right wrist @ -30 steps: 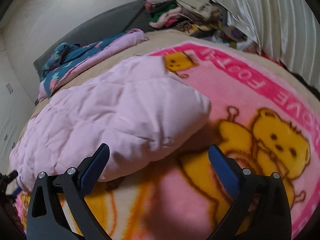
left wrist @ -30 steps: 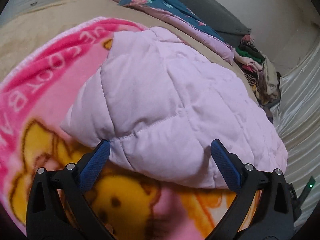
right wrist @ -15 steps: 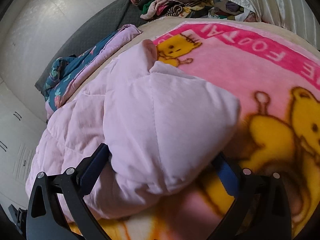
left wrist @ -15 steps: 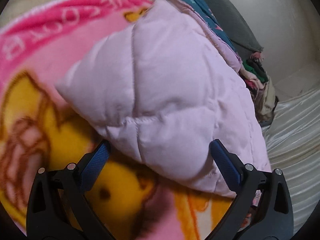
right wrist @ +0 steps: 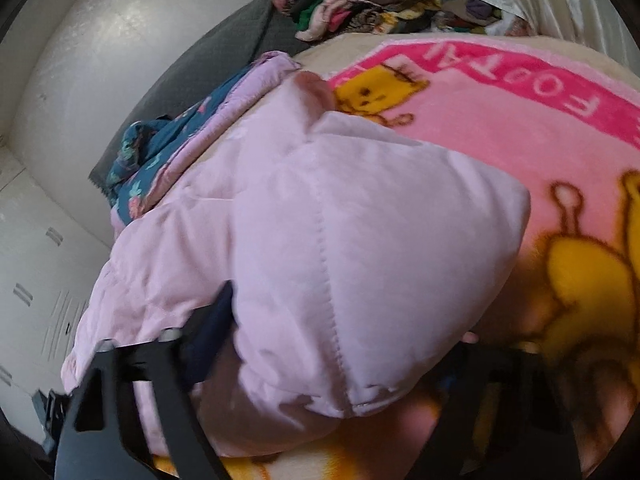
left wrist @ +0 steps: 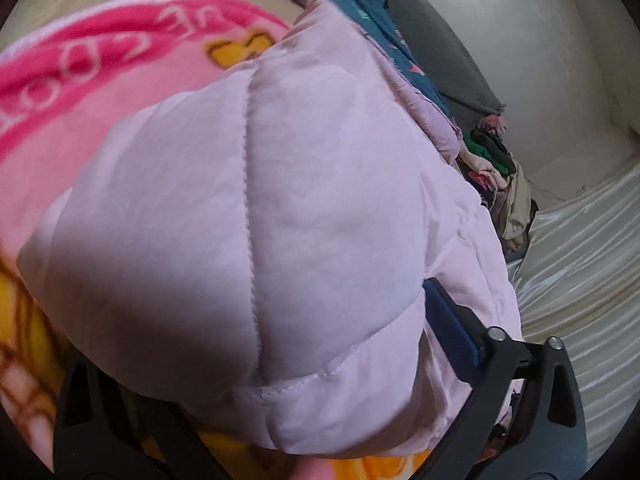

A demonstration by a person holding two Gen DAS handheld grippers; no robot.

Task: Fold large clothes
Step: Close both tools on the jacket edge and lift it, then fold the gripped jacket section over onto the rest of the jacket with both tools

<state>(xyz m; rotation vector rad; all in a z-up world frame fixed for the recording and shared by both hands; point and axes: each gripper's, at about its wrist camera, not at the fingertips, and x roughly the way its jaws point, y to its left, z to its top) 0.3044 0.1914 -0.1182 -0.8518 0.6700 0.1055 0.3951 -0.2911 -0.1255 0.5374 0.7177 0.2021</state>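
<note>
Left wrist view: one quilted pink jacket [left wrist: 260, 220] lies on one pink cartoon blanket [left wrist: 80, 92]; the left tongs [left wrist: 276, 364] stand spread around its near corner. Right wrist view: the jacket [right wrist: 320, 248] runs lengthwise away left; the right tongs [right wrist: 340, 360] stand spread around its corner.

- left gripper [left wrist: 280, 360]: chunky black plastic arms, ribbed blue pad, silver screws at the pivots
- right gripper [right wrist: 340, 360]: same black frame, dark blue pad, silver screws
</note>
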